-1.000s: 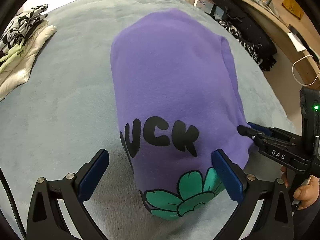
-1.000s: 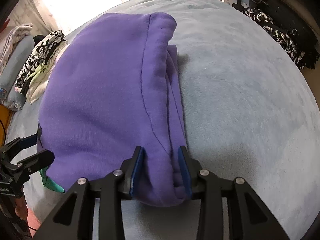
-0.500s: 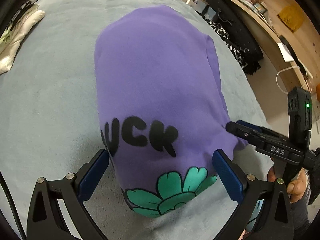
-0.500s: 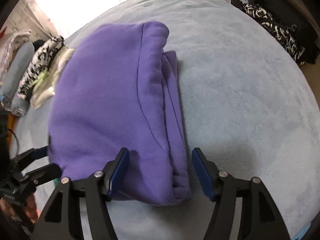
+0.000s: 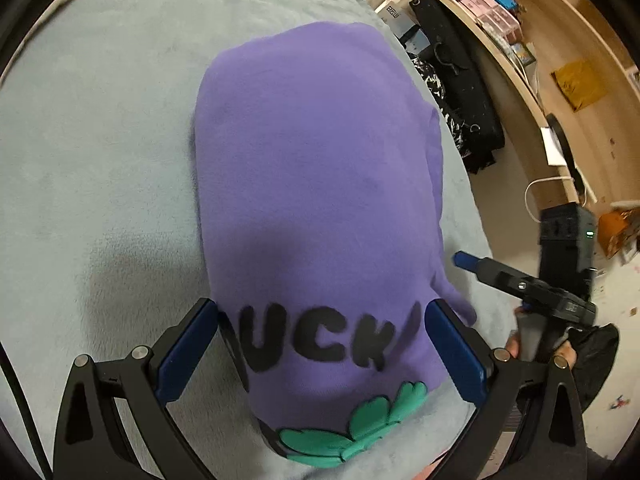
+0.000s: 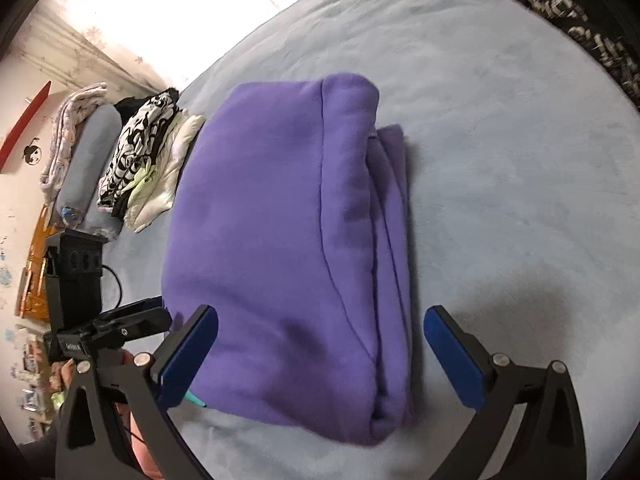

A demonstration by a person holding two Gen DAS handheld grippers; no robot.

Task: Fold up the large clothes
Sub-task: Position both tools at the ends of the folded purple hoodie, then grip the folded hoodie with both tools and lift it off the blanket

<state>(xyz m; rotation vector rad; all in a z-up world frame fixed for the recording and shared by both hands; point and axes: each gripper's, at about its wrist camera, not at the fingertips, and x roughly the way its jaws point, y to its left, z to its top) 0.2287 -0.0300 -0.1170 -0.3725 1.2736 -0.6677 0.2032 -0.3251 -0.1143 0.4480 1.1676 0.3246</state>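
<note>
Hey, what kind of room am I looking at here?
Most likely a bedroom. A folded purple sweatshirt lies on a wide, plush blue bed cover, folded clothes are stacked beside it, and a wooden shelf holds small boxes.

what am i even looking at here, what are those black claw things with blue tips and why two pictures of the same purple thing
The claws are two handheld grippers with blue pads; a person holds one in each hand, and no robot arm is involved. Each carries a wide-angle camera looking along its fingers, so you get one picture per gripper. In the left camera's view the left gripper fills the bottom, with the right gripper at the side. The other view looks along the right gripper. A folded purple sweatshirt lies on a pale blue blanket, with a small pile of other clothes beyond it. Nothing is held: both grippers are open, and the right one's jaws have just been opening, off the sweatshirt's edge.
</note>
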